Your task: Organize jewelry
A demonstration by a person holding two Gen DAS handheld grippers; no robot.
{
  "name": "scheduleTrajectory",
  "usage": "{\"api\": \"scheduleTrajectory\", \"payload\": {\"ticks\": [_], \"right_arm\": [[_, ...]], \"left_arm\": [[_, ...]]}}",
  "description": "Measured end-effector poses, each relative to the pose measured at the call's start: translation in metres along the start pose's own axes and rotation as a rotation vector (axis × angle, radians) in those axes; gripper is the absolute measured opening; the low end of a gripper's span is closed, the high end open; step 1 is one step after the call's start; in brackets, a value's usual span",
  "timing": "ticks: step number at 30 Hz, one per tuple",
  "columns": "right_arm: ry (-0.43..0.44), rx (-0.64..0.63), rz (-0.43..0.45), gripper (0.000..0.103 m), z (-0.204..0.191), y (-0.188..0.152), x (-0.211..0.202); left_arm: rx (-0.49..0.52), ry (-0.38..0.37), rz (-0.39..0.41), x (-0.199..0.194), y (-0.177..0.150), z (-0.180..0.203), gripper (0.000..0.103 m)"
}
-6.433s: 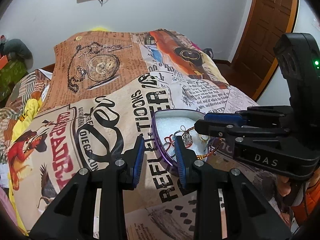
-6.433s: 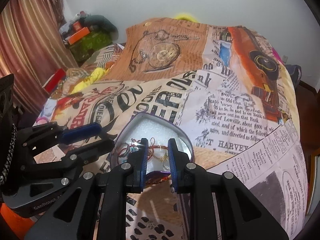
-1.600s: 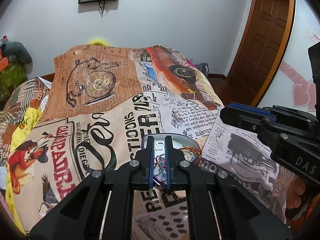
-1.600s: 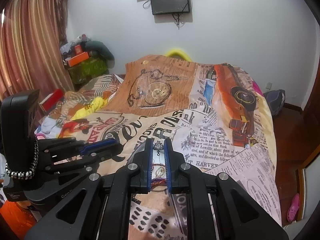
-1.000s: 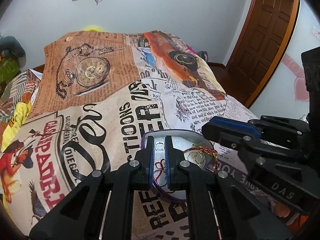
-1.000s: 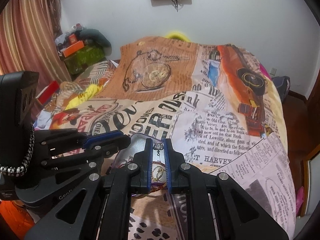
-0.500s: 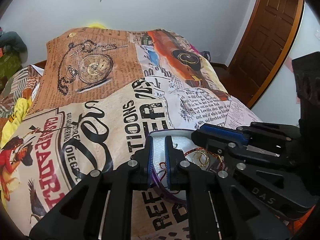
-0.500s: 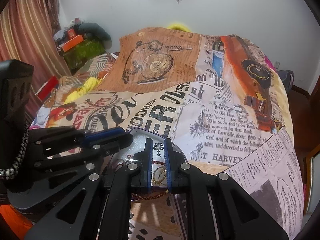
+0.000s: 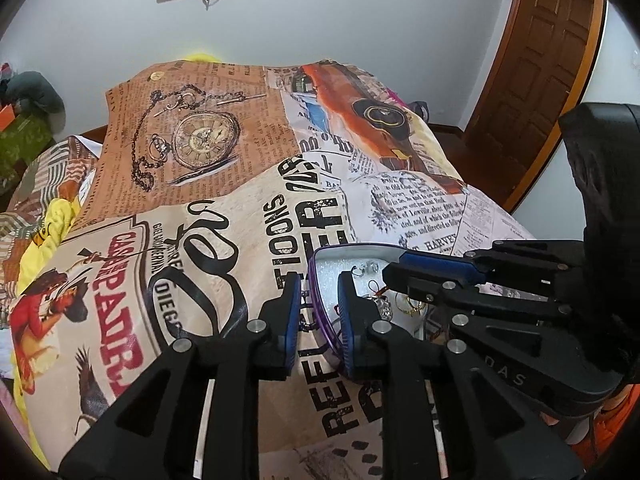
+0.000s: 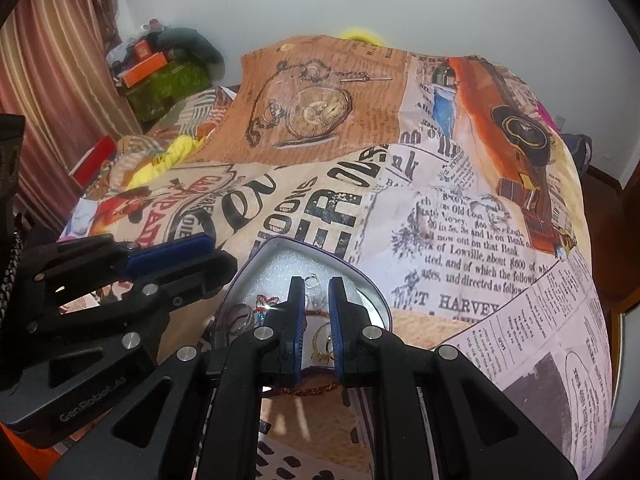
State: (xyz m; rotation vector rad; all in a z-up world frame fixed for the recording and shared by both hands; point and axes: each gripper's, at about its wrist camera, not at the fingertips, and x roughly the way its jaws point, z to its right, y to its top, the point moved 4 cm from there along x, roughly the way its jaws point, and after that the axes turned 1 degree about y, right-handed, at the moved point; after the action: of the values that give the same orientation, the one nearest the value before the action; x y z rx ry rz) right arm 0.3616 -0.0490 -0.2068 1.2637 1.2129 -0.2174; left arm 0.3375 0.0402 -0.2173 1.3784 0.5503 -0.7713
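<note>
A purple-rimmed heart-shaped box (image 10: 376, 292) lies open on the printed bedspread (image 10: 460, 216), and inside it, on its white lining, sit a small silver piece (image 10: 312, 280) toward the far point, gold rings (image 10: 322, 342) and a red cord (image 10: 308, 390) toward the near rim, so most of the jewelry appears gathered already. The left gripper (image 9: 319, 322) straddles the box's left rim, its jaws opening with only that rim between them. The right gripper (image 10: 315, 330) hovers over the box's middle, jaws slightly apart and holding nothing; tidying and closing look left to do.

Home bedroom; bed (image 9: 240, 208) with printed cover, wooden door (image 9: 536, 64), striped curtain (image 10: 52, 64)
</note>
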Motion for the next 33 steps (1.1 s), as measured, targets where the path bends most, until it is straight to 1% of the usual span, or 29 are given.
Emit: {"api": "scheduleTrajectory", "payload": {"ticks": [6,10,14,18,21,24,25,26,29,31,32,33], "right_arm": [[-0.010,-0.001,-0.012,0.013,-0.002,-0.003,-0.007],[-0.022,-0.005,0.004,0.013,-0.004,-0.005,-0.022],[-0.031,-0.013,0.034,0.013,-0.010,-0.004,-0.042],[-0.053,-0.033,0.088,0.014,-0.019,-0.002,-0.073],[-0.064,-0.043,0.141,0.014,-0.028,-0.001,-0.099],[-0.068,-0.048,0.219,0.014,-0.037,0.000,-0.134],[-0.071,-0.050,0.258,0.014,-0.042,0.000,-0.151],[-0.075,-0.053,0.281,0.014,-0.044,0.001,-0.161],[-0.100,-0.068,0.391,0.014,-0.054,-0.003,-0.204],[-0.111,-0.074,0.482,0.014,-0.062,-0.008,-0.237],[-0.113,-0.075,0.510,0.014,-0.066,-0.010,-0.246],[-0.113,-0.074,0.548,0.014,-0.069,-0.013,-0.259]], "left_arm": [[-0.006,0.004,0.008,-0.013,-0.001,0.002,0.017],[-0.005,0.007,0.023,-0.028,-0.001,0.005,0.017],[-0.001,0.009,0.056,-0.053,0.002,0.010,0.017],[0.008,0.011,0.108,-0.085,0.006,0.017,0.017],[0.009,0.011,0.165,-0.116,0.010,0.024,0.017],[0.014,0.013,0.236,-0.154,0.013,0.031,0.018],[0.020,0.011,0.260,-0.166,0.013,0.034,0.018],[0.029,0.014,0.294,-0.182,0.013,0.039,0.019],[0.057,0.041,0.407,-0.227,0.009,0.053,0.032],[0.072,0.056,0.487,-0.255,0.004,0.063,0.035],[0.075,0.061,0.523,-0.268,0.001,0.067,0.037],[0.075,0.064,0.560,-0.283,-0.003,0.071,0.041]]}}
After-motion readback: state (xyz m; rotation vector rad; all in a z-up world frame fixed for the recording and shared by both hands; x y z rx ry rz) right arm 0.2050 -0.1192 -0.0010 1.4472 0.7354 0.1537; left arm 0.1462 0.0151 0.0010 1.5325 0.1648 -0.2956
